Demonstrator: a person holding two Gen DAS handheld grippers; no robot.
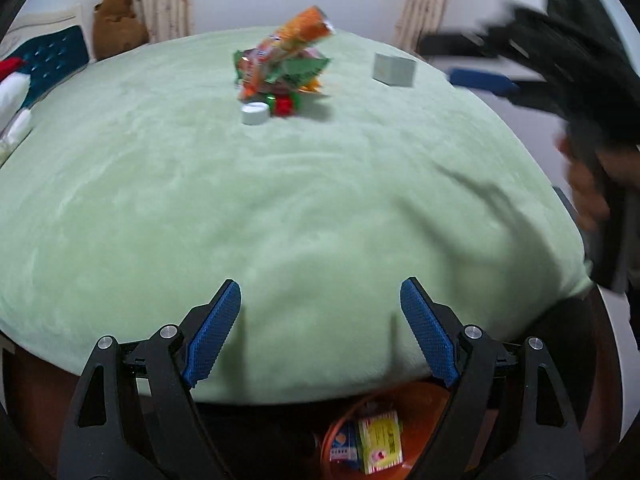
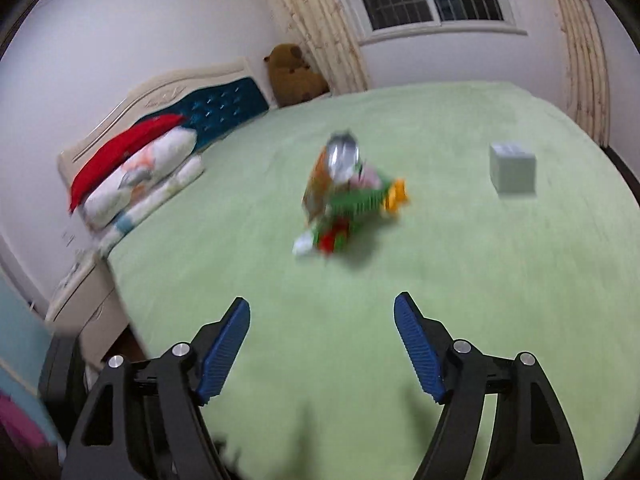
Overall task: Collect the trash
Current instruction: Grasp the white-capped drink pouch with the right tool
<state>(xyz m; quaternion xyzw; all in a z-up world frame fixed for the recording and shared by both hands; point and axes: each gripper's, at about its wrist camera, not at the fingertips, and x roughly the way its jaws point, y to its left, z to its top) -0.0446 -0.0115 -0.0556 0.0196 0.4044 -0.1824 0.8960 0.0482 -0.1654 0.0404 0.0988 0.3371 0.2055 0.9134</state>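
Observation:
A pile of snack wrappers point(image 1: 286, 64), orange, green and red, lies in the middle of the green bed; it also shows blurred in the right wrist view point(image 2: 348, 192). A small white tub point(image 1: 255, 113) sits at its near side. A pale grey box point(image 1: 394, 69) stands to the right of the pile, also in the right wrist view point(image 2: 513, 168). My left gripper point(image 1: 320, 320) is open and empty over the bed's near edge. My right gripper point(image 2: 322, 340) is open and empty above the bed, short of the pile. It shows blurred at the right of the left wrist view point(image 1: 480, 80).
An orange bin point(image 1: 384, 436) holding a yellow packet and a small carton stands on the floor below the bed's near edge. A brown teddy bear point(image 2: 294, 76) sits at the headboard point(image 2: 224, 112). Pillows point(image 2: 140, 176) lie at the left. A nightstand point(image 2: 84, 312) stands beside the bed.

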